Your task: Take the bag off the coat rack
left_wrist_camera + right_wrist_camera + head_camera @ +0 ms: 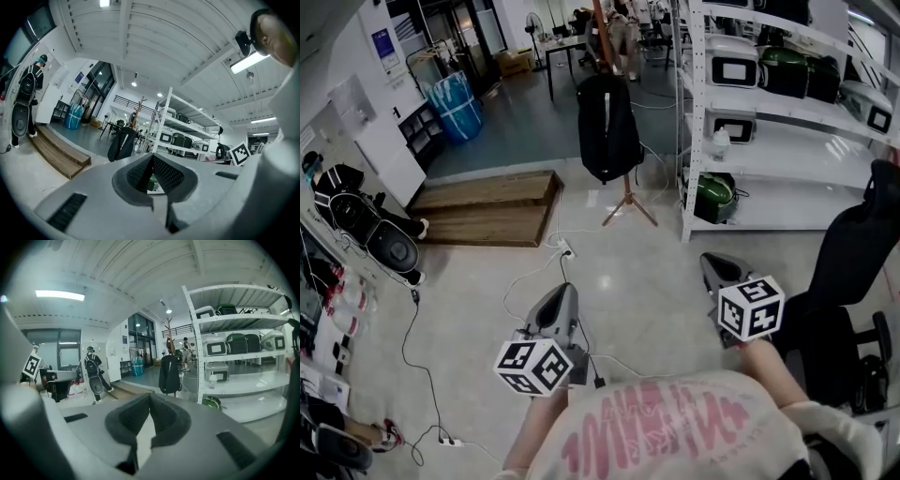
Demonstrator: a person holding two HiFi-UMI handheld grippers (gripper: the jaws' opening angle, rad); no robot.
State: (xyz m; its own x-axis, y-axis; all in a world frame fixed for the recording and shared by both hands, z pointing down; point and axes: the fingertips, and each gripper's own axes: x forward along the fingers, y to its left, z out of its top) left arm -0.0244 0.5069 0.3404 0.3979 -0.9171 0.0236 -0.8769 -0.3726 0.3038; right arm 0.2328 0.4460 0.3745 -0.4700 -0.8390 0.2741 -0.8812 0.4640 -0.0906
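Note:
A black bag hangs on a wooden coat rack in the middle of the room, some way ahead of me. It also shows as a dark bag in the left gripper view and as a black bag in the right gripper view. My left gripper is held low in front of me, shut with nothing in it. My right gripper is held beside it, also shut and empty. Both point toward the bag from a distance.
White shelving with appliances stands at the right, close to the rack. A black office chair is near my right side. Wooden steps lie at the left. Cables trail across the floor. A person with a backpack stands at the left wall.

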